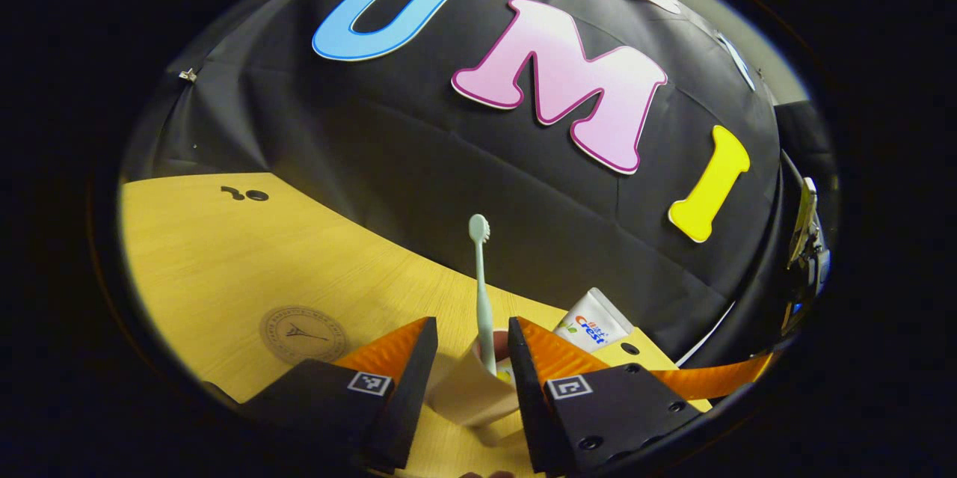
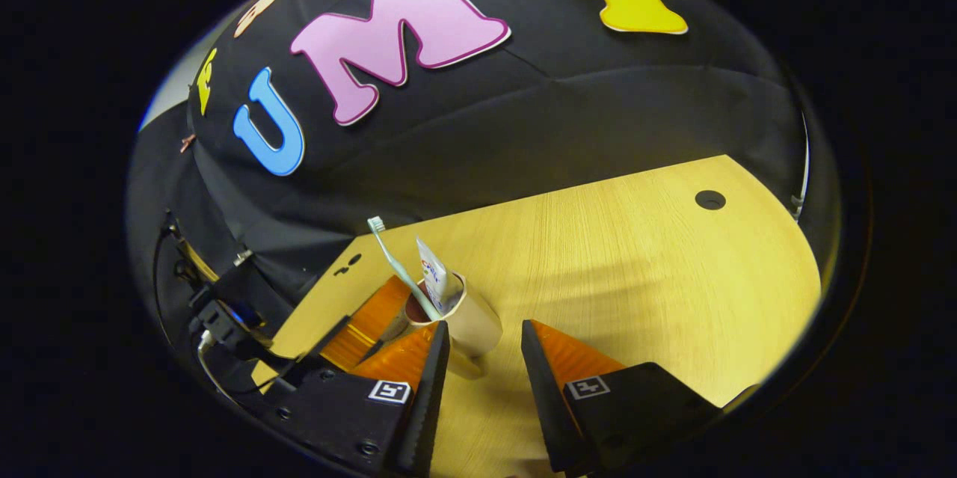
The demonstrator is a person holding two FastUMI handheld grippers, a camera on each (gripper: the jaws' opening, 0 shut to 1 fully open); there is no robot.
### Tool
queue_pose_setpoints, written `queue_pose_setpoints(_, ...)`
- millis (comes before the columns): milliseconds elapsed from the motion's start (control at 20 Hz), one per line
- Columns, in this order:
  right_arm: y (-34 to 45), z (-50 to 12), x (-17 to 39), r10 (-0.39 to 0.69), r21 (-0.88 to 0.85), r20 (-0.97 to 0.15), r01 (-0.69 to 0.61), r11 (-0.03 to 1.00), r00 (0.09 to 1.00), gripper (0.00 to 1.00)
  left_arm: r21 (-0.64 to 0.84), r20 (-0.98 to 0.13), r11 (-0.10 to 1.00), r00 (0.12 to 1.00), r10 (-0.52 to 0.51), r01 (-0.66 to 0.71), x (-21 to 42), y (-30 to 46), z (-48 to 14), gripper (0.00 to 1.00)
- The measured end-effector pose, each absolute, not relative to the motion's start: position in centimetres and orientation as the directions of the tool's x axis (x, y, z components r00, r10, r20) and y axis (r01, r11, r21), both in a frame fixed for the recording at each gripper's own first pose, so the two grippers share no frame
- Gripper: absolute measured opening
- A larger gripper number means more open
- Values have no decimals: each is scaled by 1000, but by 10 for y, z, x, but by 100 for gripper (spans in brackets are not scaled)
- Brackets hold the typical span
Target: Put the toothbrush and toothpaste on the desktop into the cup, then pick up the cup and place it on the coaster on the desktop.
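A beige cup (image 1: pixel 471 392) sits between the fingers of my left gripper (image 1: pixel 472 328), which press on both its sides. A pale green toothbrush (image 1: pixel 482 291) stands upright in the cup, and the white toothpaste tube (image 1: pixel 594 322) leans out behind my right finger. The round coaster (image 1: pixel 303 334) lies on the wooden desktop (image 1: pixel 224 253), left of the gripper. In the right gripper view the cup (image 2: pixel 467 325) holds the toothbrush (image 2: pixel 396 261) and tube (image 2: pixel 434 280), and a finger of the left gripper (image 2: pixel 366 321) is against its left side. My right gripper (image 2: pixel 484 328) is open, just short of the cup.
Cable holes mark the desktop (image 2: pixel 710 200) (image 1: pixel 247 194). A clamp with cables (image 2: pixel 217 313) stands off the table's edge near the wall, also seen as a mounted device (image 1: pixel 804 239). Bare wood stretches to the right of the cup (image 2: pixel 635 276).
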State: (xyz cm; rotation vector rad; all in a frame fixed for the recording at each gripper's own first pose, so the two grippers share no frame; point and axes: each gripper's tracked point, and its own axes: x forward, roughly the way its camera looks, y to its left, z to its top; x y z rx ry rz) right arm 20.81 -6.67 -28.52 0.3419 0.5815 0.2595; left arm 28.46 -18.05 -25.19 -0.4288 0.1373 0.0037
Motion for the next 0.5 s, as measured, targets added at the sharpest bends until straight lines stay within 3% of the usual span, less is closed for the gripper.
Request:
queue_pose_setpoints(200, -48, -283, 202, 339, 324, -594, -169, 931, 730, 64, -307, -196, 948, 980, 26, -86, 231, -140, -247, 71)
queue_pose_setpoints(250, -41, -285, 201, 343, 308, -625, -182, 934, 701, 57, -273, -216, 956, 975, 45, -104, 214, -126, -247, 72)
queue_pose_setpoints(300, -36, -288, 198, 335, 281, -657, -193, 940, 675, 57, -251, -239, 961, 969, 53, -114, 198, -116, -247, 72)
queue_pose_setpoints(350, -29, -292, 198, 331, 257, -682, -210, 943, 652, 67, -239, -254, 964, 966, 51, -114, 181, -109, -247, 73)
queue_pose_setpoints(500, -12, -315, 195, 293, 200, -775, -222, 954, 561, 67, -206, -305, 973, 952, 39, -106, 135, -87, -247, 74)
